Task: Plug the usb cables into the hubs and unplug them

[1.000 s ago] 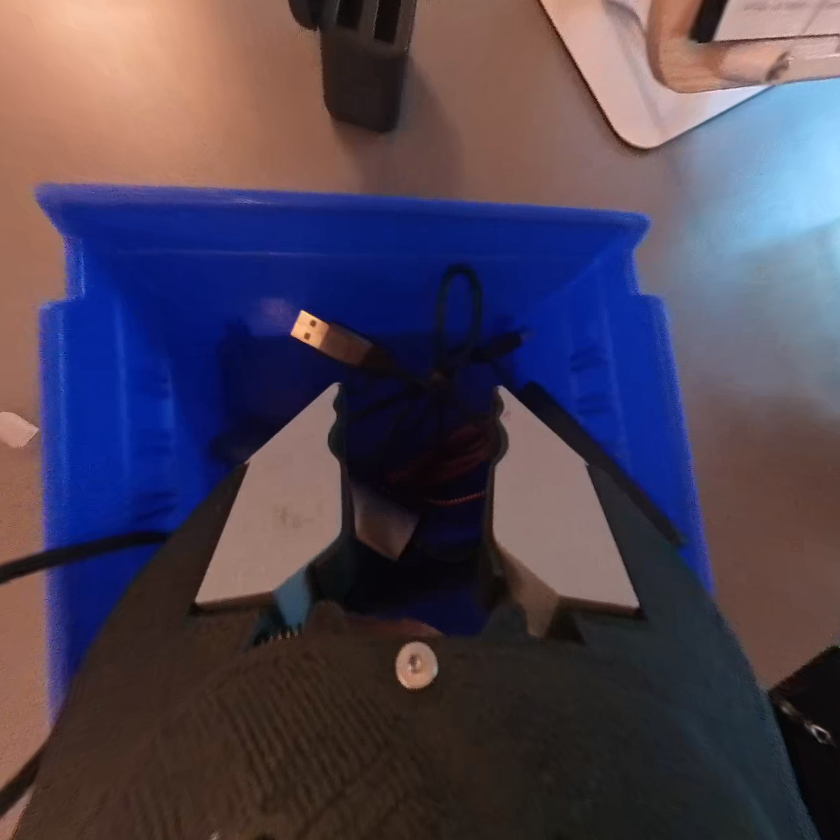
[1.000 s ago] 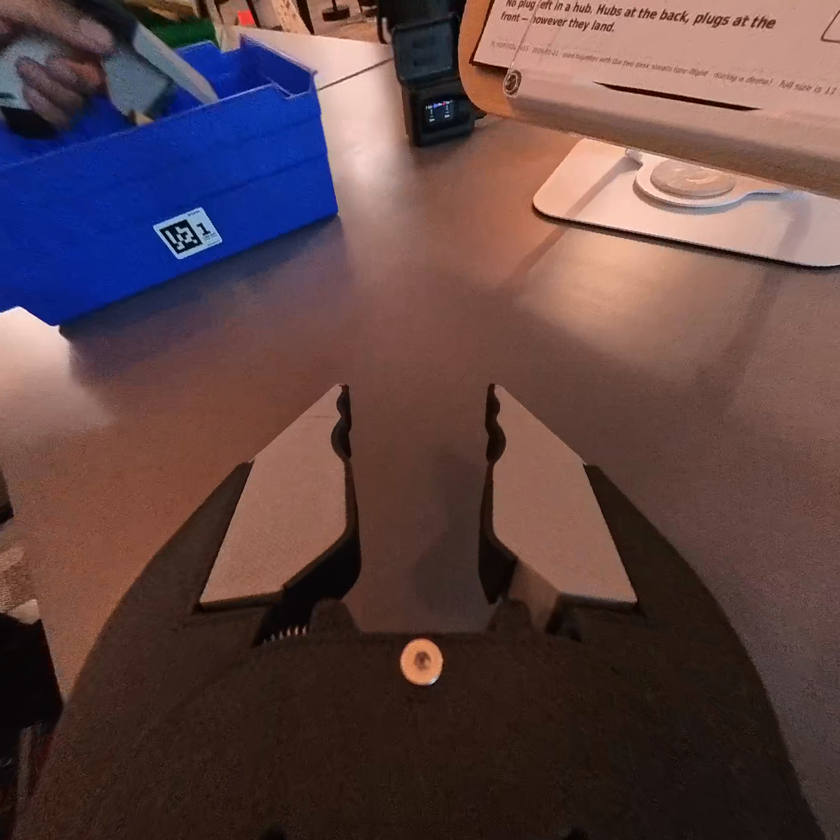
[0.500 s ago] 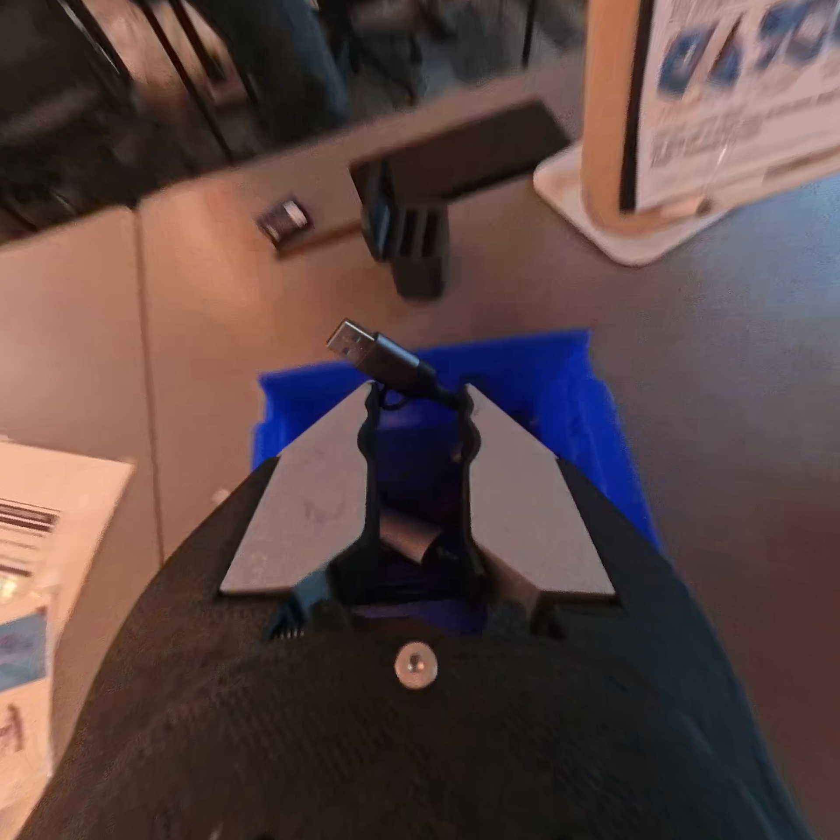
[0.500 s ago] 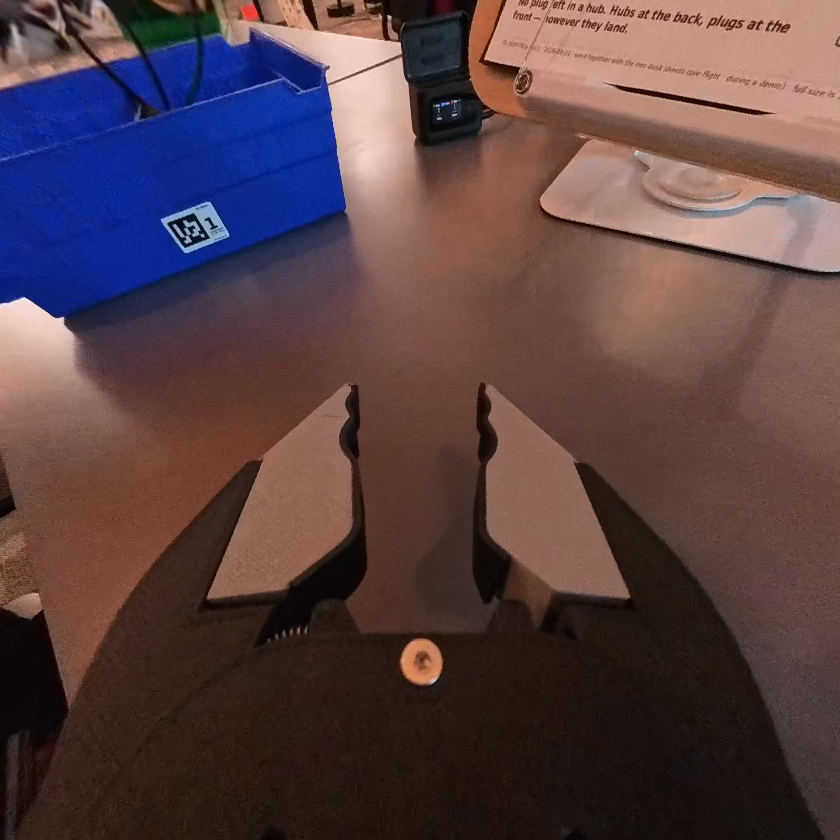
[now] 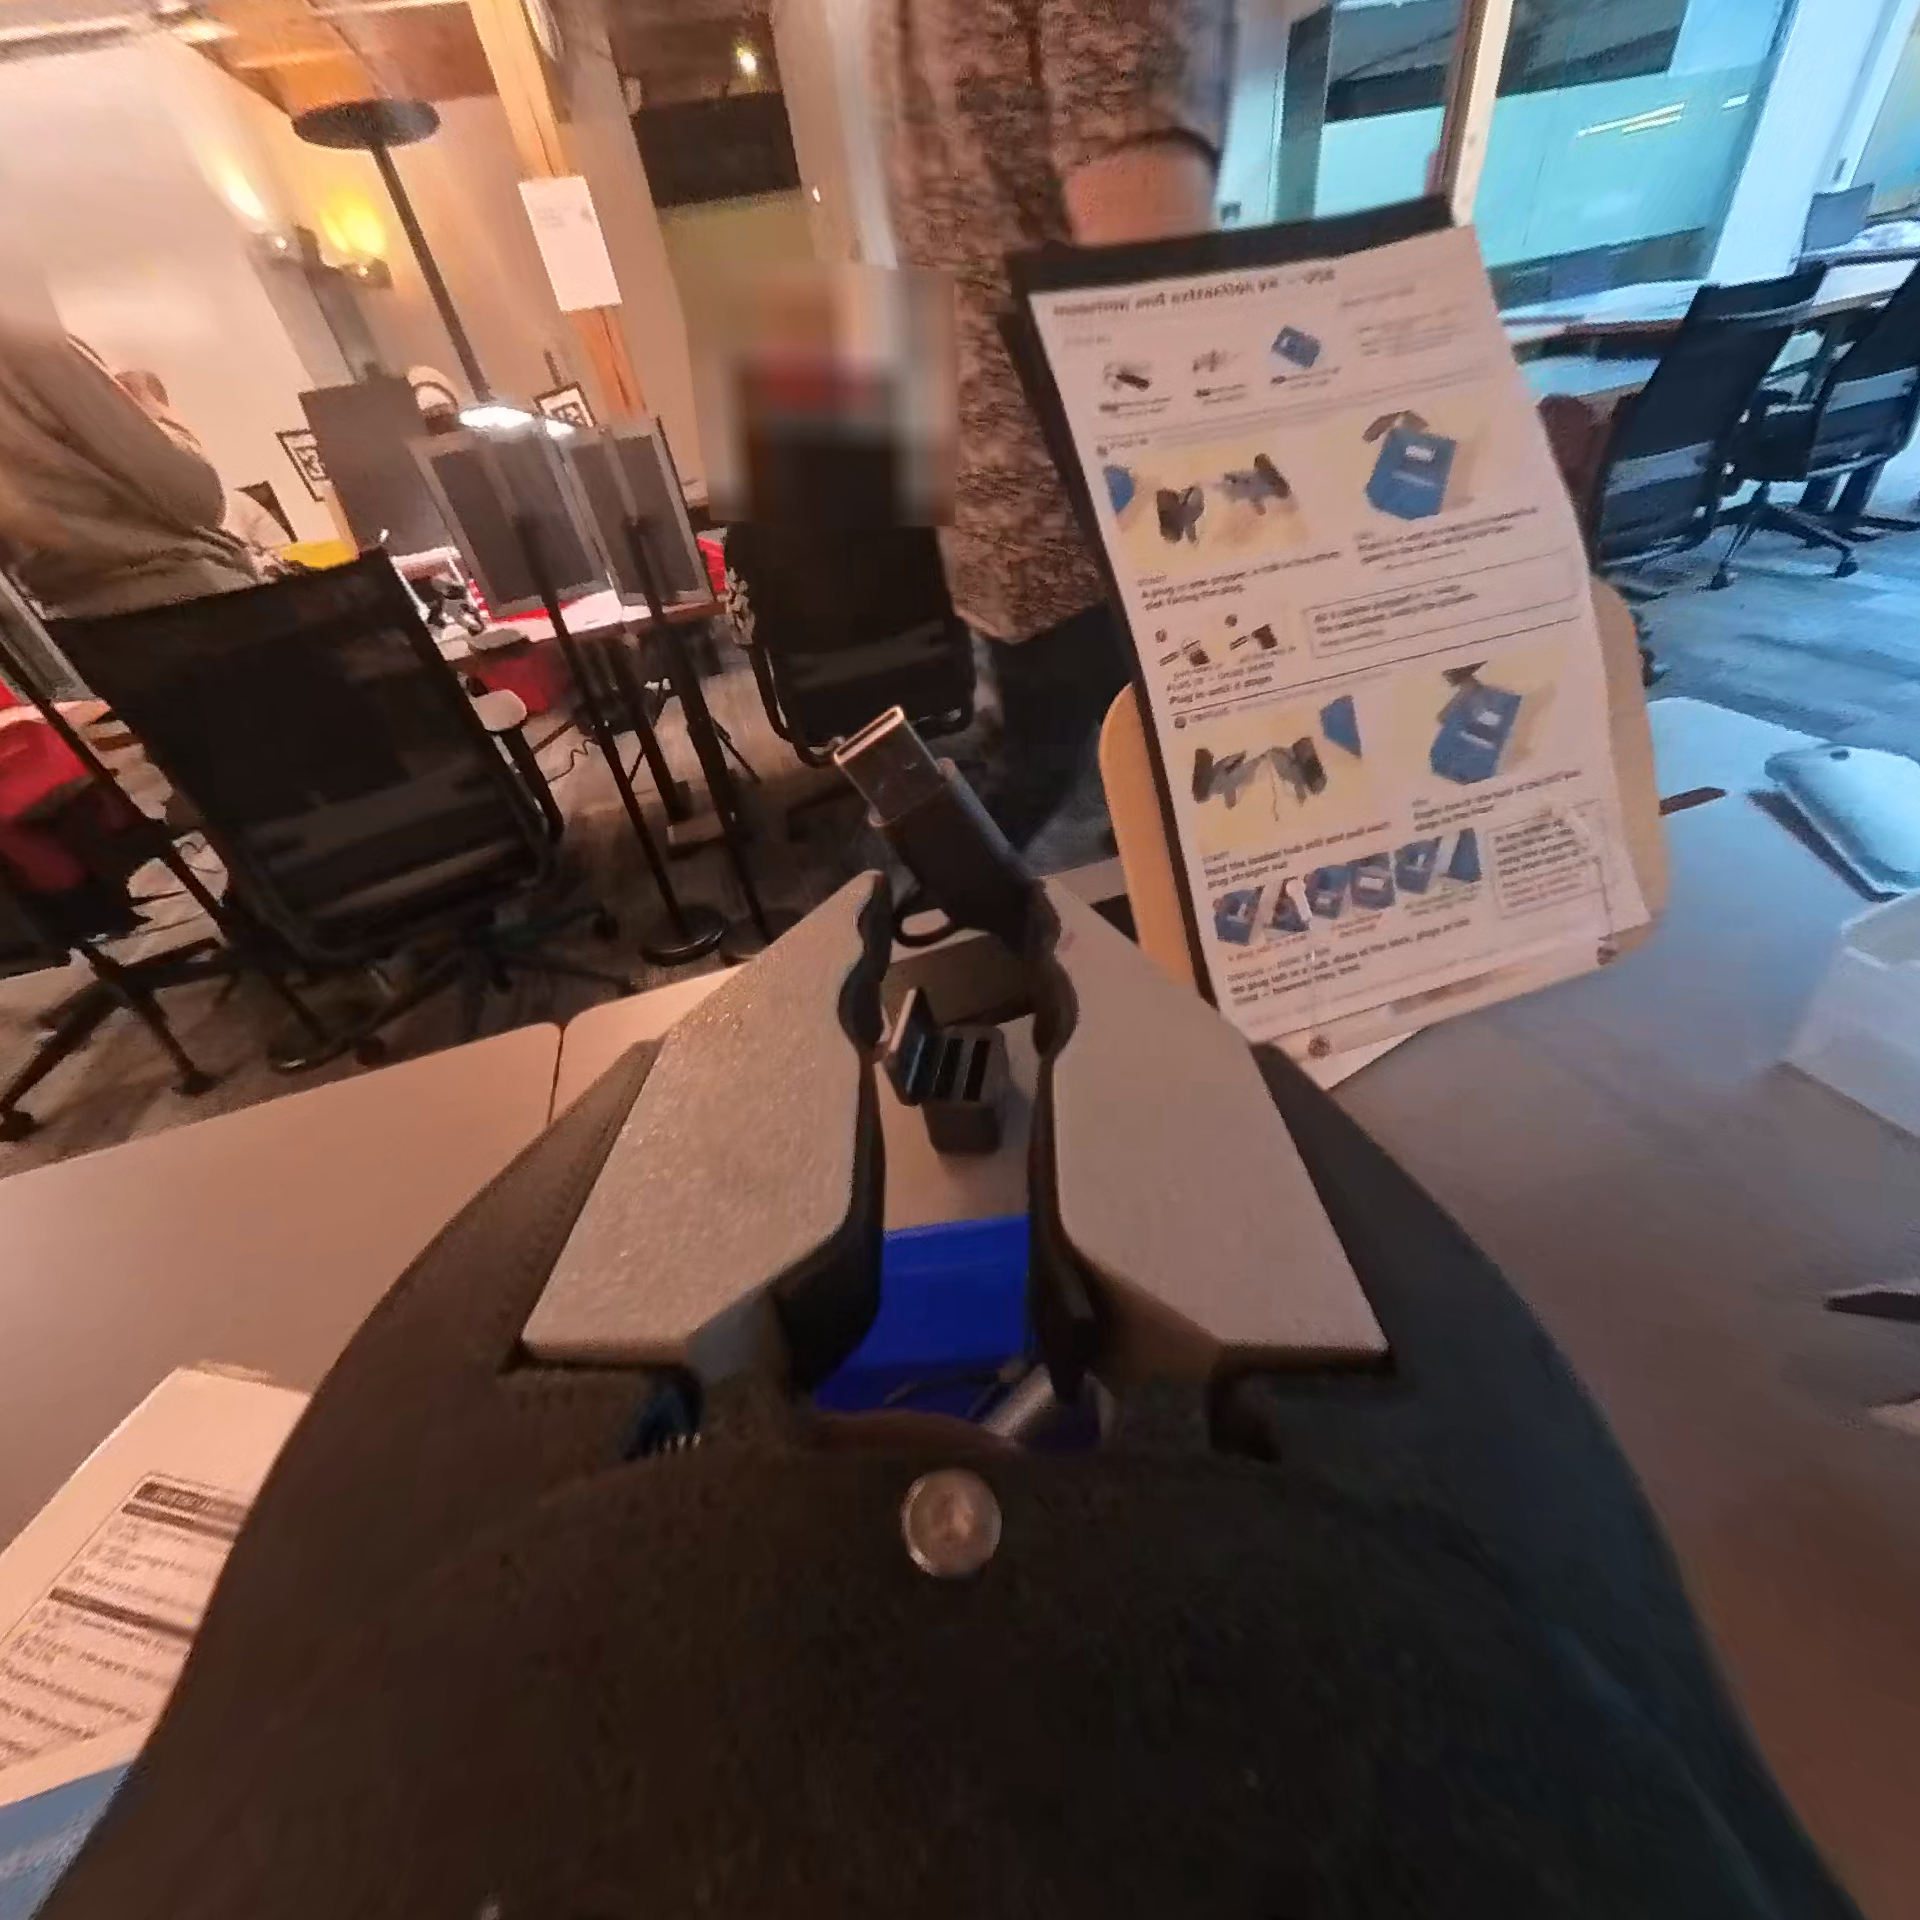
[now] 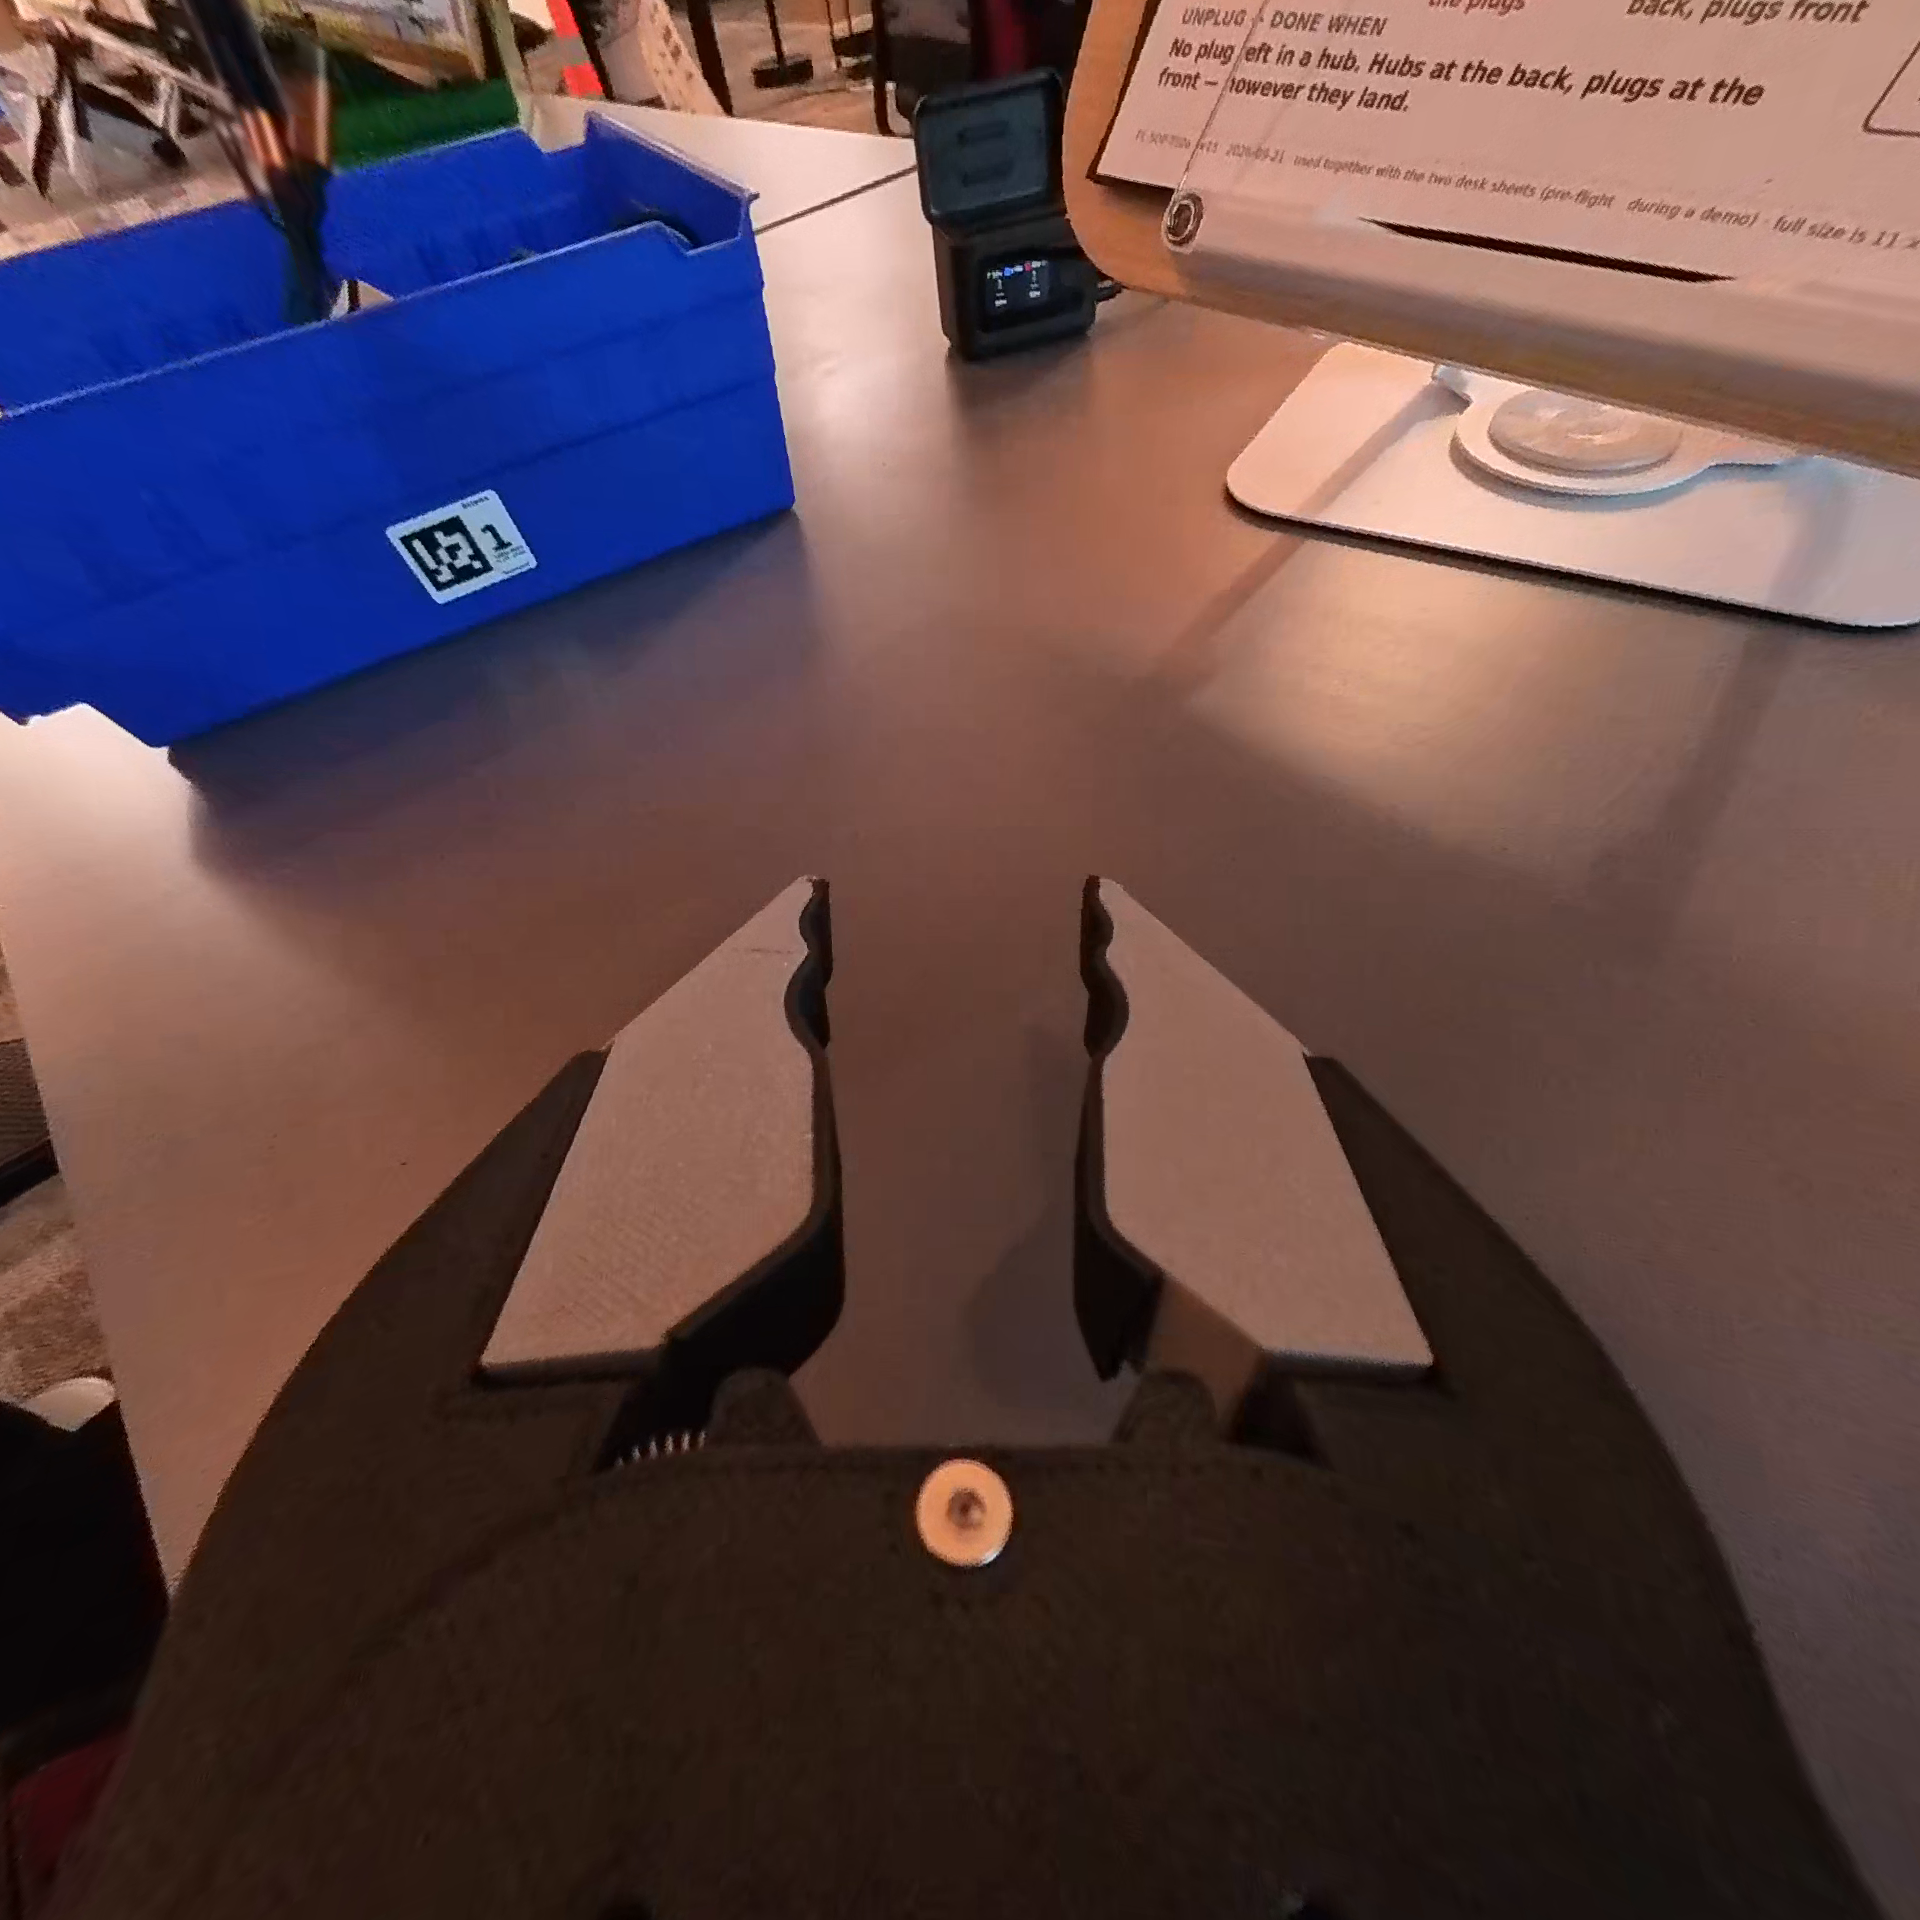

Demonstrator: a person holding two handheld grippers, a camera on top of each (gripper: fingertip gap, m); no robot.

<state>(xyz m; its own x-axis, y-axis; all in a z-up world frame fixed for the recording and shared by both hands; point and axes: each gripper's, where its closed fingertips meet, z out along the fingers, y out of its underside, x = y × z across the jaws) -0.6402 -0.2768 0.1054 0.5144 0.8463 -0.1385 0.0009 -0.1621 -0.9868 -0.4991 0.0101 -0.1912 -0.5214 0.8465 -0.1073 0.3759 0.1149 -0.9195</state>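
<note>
Above the blue bin (image 5: 940, 1273), left gripper (image 5: 961, 940) pinches light, floppy USB cable (image 5: 935, 821) behind its rigid plug; regrip there. Right gripper (image 6: 954, 914) half-open, empty.

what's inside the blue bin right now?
In the blue bin, only dark cables show, rising out toward the top left; its near wall hides the floor and any hubs.

1. A white sticker (image 6: 462, 548) with a black square code and small print sits on the blue bin (image 6: 582, 416)'s side wall.
2. A printed instruction sheet (image 5: 1340, 644) on a stand carries pictures and black text lines, too blurred to read in the left wrist view.
3. A small black device (image 6: 1013, 286) shows a lit screen with tiny, unreadable figures.
4. A white paper (image 5: 104, 1579) with printed lines lies on the table at lower left.
</note>
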